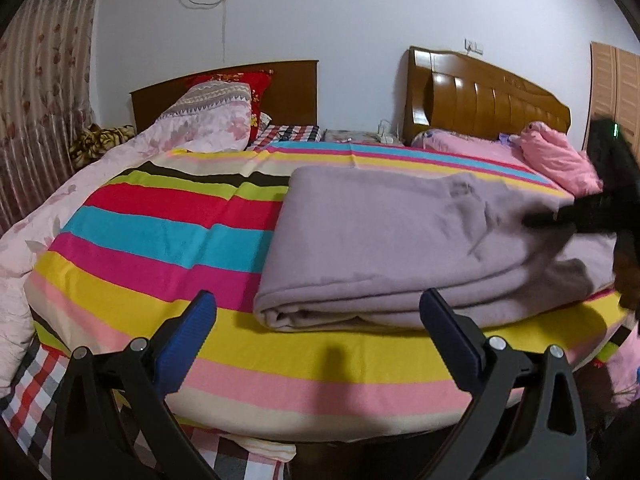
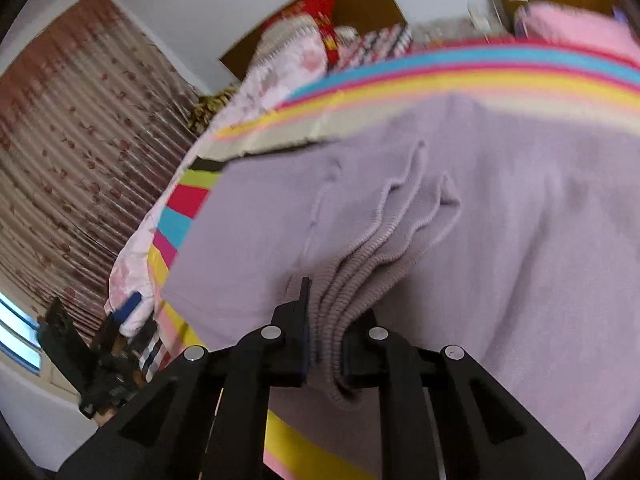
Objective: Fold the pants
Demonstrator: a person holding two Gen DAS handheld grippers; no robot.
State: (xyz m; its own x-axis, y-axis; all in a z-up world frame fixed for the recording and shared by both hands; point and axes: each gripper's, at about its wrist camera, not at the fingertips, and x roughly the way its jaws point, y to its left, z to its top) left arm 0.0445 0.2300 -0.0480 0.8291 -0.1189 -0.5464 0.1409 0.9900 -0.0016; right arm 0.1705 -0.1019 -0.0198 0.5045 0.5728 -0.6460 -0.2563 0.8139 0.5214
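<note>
Right wrist view: your right gripper (image 2: 326, 320) pinches the pants' (image 2: 460, 240) ribbed waistband at six o'clock; your left gripper (image 1: 320, 312) stands spread.

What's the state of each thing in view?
pants: folded, lying on the sheet
left claw: open, empty, short of the pants' near edge
right claw: shut on the pants' ribbed edge
sheet: spread flat
quilt: bunched up

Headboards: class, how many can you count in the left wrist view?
2. A dark headboard stands left behind the red pillow; a lighter, glossy headboard stands right behind the pink bedding. Others may lie outside the view.
</note>
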